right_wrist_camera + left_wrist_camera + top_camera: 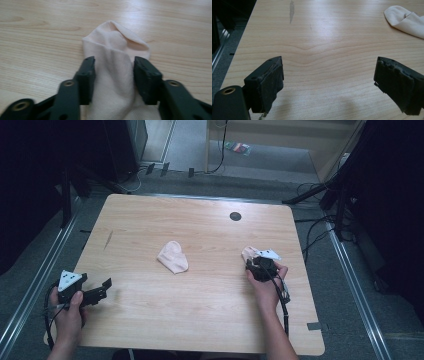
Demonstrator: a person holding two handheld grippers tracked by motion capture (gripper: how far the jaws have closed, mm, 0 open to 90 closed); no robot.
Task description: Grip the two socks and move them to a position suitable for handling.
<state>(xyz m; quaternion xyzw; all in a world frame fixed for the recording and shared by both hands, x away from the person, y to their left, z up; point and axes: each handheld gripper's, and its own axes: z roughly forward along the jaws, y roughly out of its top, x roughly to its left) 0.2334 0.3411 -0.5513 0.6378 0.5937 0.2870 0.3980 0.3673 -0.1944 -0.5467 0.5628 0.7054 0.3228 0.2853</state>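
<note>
Right gripper at the table's right side, jaws partly closed, pressing both sides of a pale sock lying flat. Left gripper near the front-left edge, jaws spread wide, holding nothing. Second sock lies mid-table, well apart from both

My table is pale wood-grain with a smooth, faint sheen. Both socks are soft, matt, peach knit cloth. My left gripper has matt black jaws faced with rough, worn pads.
</note>
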